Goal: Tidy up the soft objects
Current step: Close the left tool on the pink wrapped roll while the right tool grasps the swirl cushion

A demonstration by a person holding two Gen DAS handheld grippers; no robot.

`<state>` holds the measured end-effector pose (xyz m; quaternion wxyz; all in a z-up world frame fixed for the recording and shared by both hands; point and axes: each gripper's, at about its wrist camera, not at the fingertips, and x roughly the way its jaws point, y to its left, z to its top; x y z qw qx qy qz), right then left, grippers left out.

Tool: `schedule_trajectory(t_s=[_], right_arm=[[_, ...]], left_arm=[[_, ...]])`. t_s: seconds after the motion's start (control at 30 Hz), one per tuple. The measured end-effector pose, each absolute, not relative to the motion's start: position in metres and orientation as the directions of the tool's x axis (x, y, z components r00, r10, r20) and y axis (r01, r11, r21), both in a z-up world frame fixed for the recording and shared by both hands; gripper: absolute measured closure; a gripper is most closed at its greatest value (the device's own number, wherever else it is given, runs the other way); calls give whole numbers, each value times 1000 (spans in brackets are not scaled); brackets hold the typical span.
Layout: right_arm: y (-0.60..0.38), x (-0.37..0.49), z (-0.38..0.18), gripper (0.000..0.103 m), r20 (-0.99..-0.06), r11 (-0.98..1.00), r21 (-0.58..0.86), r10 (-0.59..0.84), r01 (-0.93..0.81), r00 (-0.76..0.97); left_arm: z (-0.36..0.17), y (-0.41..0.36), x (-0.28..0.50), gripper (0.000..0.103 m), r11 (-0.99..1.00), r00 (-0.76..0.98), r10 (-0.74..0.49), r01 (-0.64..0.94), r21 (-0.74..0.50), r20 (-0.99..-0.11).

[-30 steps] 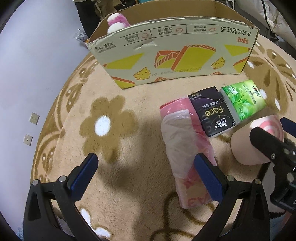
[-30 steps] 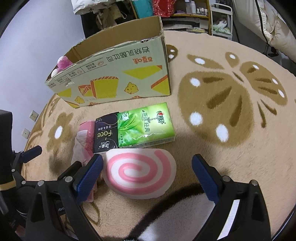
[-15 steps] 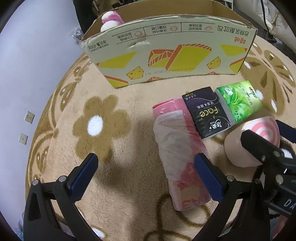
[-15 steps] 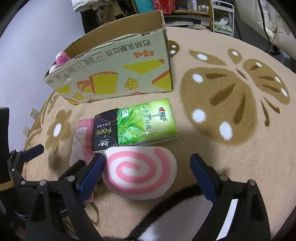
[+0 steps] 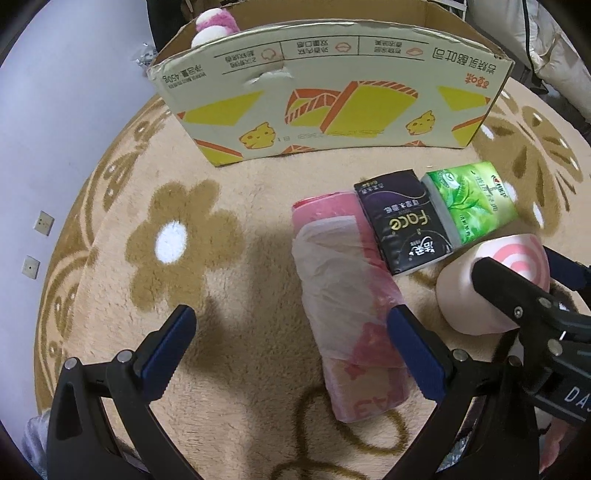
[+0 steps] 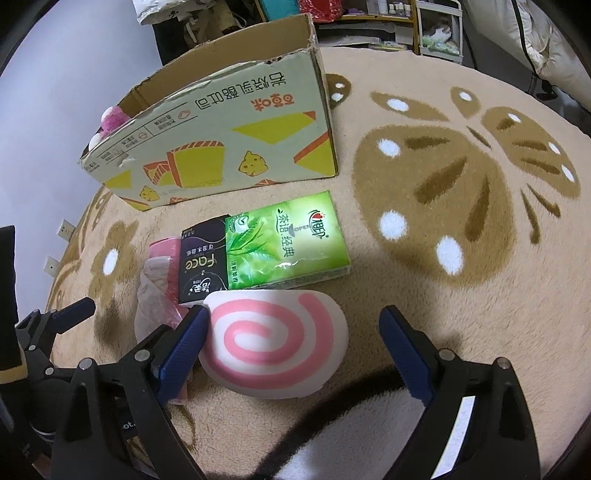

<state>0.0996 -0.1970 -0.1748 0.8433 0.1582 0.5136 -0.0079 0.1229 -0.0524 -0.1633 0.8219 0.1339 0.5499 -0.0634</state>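
Note:
A pink-and-white swirl cushion (image 6: 275, 343) lies on the rug between the open fingers of my right gripper (image 6: 291, 345); it also shows in the left wrist view (image 5: 491, 284). Beyond it lie a green tissue pack (image 6: 284, 240), a black tissue pack (image 6: 203, 264) and a pink pack in a plastic bag (image 5: 343, 295). My left gripper (image 5: 291, 341) is open and empty, its right finger beside the pink pack. An open cardboard box (image 5: 332, 99) stands behind, with a pink plush toy (image 5: 214, 27) inside.
All lies on a beige round rug with brown flowers (image 5: 177, 243). A grey wall (image 5: 55, 92) rises at the left. Shelves and bedding (image 6: 436, 29) stand beyond the rug at the back right.
Both grippers have moved slightly forward. The swirl cushion now sits deeper between the right fingers. Nothing has been grasped.

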Motion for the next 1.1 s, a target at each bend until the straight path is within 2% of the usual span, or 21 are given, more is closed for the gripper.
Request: schedule_trajectory(t_s=[0.33,0.53,0.6,1.1], right_arm=[[-194,101,-178,6,-873,949,268,165,168,460],[-192,102,-181,25,-867,937,309,208,162,453],[-191,101,-179,29,-866,939,306,204,160,456],[-192,99,-176,37,-859,937,314,211,154,467]], left_arm=[[-167,-56,123,0,953,382,38,264,149,-923],[-171,-59,122,0,955,364,23,268,129,-931],[-172,-60,122,0,952,365,27,274,135,-931],[-181,-64,121,2,951,337,25,282,126,-941]])
